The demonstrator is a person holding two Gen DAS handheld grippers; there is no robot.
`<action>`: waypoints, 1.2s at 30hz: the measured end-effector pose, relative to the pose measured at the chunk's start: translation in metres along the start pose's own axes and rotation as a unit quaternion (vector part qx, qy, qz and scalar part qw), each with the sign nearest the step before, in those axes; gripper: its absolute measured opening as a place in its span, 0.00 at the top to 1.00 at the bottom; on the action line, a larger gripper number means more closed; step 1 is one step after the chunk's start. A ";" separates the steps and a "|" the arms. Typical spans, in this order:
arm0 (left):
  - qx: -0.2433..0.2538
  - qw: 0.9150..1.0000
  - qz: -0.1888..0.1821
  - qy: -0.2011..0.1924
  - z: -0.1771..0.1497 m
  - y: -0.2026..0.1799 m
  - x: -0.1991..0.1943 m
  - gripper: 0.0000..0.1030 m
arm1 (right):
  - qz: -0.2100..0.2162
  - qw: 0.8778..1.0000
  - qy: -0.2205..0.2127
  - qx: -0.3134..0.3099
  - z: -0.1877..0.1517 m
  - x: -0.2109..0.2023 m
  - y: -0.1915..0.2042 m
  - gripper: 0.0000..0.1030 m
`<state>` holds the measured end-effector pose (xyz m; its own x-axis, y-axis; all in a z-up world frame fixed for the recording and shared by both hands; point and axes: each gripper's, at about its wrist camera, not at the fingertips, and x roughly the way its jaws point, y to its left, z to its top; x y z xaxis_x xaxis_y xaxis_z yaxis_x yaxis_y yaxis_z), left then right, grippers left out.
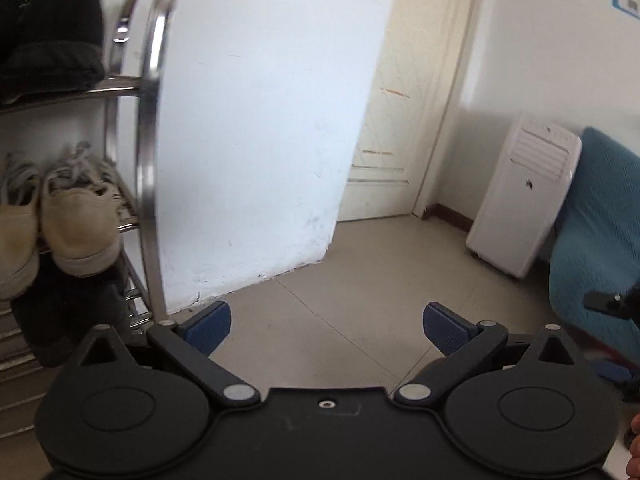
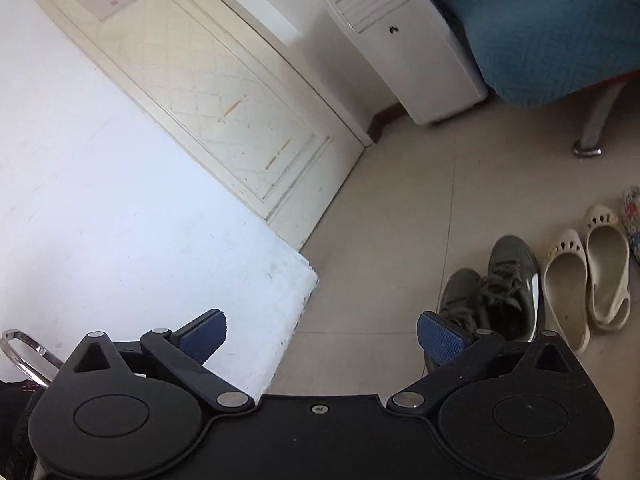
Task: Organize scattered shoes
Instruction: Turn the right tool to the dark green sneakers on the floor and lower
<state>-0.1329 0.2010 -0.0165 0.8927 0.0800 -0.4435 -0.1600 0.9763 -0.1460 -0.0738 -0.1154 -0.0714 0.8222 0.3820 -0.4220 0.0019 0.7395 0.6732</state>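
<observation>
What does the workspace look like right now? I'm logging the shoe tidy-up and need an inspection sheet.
Surface: bare tiled floor.
Job's things: green sneakers and cream clogs paired on the floor; a patterned shoe at the frame edge; beige sneakers and dark shoes on the metal shoe rack.
Clutter: nothing seen.
Grippers: left gripper open and empty; right gripper open and empty.
Cables: nothing seen.
Surroundings: white wall, cream door, white floor appliance, teal-covered seat.

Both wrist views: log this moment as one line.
left gripper open, empty | right gripper open, empty | green sneakers, cream clogs on floor
</observation>
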 end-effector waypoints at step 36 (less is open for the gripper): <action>-0.013 0.986 0.167 0.024 0.008 -0.014 -0.035 0.00 | -0.072 0.934 0.295 -0.191 -0.069 0.311 -0.133 0.00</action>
<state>-0.1586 0.1865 0.0080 0.7682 0.3850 -0.5115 -0.4522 0.8919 -0.0077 0.1428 -0.0572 -0.3342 0.3728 0.4196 -0.8277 -0.2081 0.9070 0.3661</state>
